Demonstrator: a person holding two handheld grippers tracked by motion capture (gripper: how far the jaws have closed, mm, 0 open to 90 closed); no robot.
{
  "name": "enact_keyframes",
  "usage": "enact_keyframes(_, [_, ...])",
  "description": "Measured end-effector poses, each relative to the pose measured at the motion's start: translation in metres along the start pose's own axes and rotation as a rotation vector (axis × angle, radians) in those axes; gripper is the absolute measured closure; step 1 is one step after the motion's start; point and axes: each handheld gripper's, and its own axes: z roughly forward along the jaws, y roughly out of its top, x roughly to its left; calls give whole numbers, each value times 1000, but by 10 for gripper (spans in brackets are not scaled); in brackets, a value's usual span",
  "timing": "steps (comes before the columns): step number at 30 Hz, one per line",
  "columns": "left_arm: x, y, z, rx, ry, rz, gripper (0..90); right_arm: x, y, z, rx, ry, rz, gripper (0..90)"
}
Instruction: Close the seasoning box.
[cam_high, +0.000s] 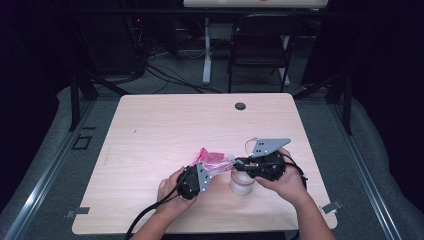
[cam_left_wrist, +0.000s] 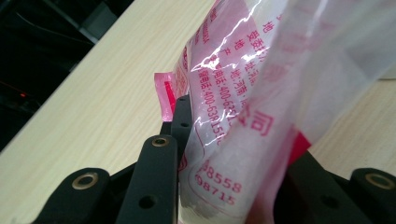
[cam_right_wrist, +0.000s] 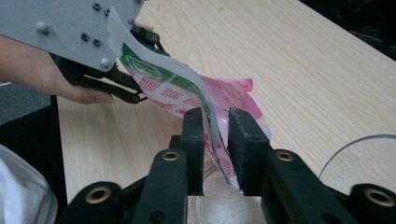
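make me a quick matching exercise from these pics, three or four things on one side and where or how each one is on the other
Things:
1. pink printed plastic packet
2. translucent white round cup
3. small dark round grommet
4. black folding chair

Places or states:
A. set in the light wooden table near its far edge
B. held up between the left gripper and the right gripper
C. on the floor beyond the table
D. standing on the table below the right gripper

Pairs: 1-B, 2-D, 3-A, 4-C

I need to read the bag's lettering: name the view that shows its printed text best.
Left gripper view: the plastic bag is close, its red print sharp. The right gripper view shows green and red patterning edge-on; the high view, a small pink shape.
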Motion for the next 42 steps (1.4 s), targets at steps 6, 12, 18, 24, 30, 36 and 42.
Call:
enact_keyframes(6, [5,-9,5,10,-40,-81,737,-3,0,-5,-40,-5,28,639])
enact_keyframes(12, [11,-15,7,14,-79,-138,739,-5,0,-9,-68,-15,49,609])
enact_keyframes(18, [16,-19,3,11,-98,-168,742,-6,0,-13,-87,-20,87,582])
enact_keyframes(24, [34,-26,-12,-8,-87,-219,744,-9,0,-19,-116,-28,116,566])
enact_keyframes(30, [58,-44,-28,1,-21,-277,744,-10,-1,-21,-120,-47,122,555])
enact_keyframes(36, [79,-67,-41,17,22,-365,743,-10,-1,-21,-118,-65,124,544])
enact_keyframes(42, [94,-88,-48,30,69,-439,743,-10,-1,-19,-110,-63,125,544])
